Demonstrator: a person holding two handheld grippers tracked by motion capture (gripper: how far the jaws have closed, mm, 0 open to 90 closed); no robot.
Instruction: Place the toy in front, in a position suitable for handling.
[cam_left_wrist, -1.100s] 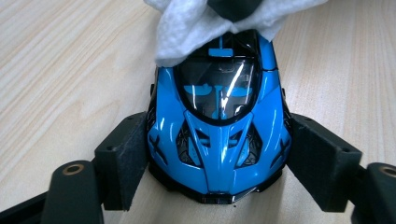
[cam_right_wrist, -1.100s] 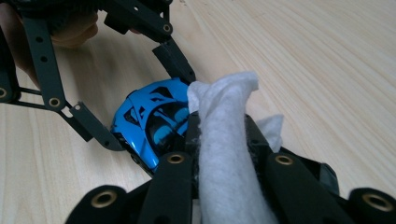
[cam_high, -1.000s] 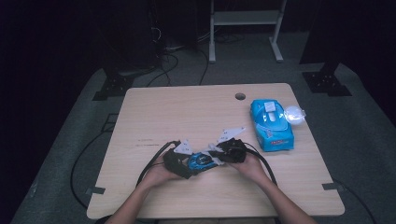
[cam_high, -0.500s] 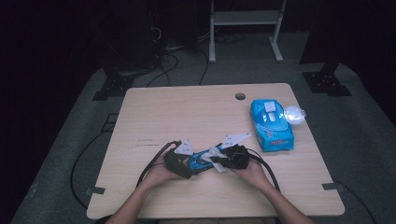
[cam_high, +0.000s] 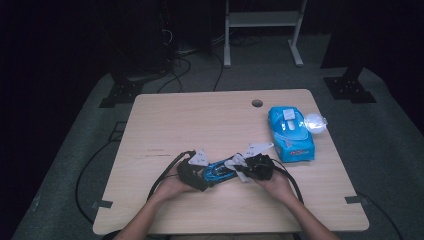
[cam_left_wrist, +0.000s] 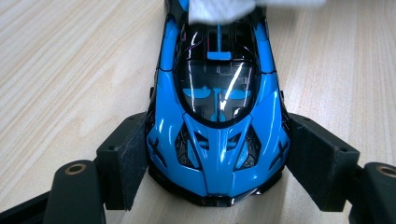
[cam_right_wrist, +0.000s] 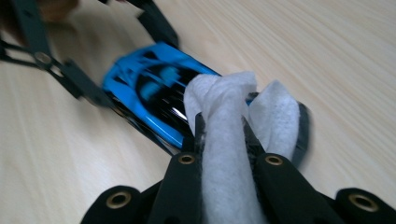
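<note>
My left gripper (cam_left_wrist: 217, 186) hugs the blue toy car (cam_left_wrist: 217, 121), my right gripper (cam_right_wrist: 223, 140) pinches a white wipe (cam_right_wrist: 229, 121) on it (table's (cam_high: 200, 120) far half open); no readable writing.

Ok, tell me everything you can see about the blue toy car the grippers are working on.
The toy car is a glossy blue sports model with black panels, a dark tinted windscreen and black vents at the nose; it looks like shiny plastic or metal. It sits upright on the wooden table, near the person's edge. The left gripper clamps its front between black foam pads, and the right gripper presses a white wipe on its rear end.
</note>
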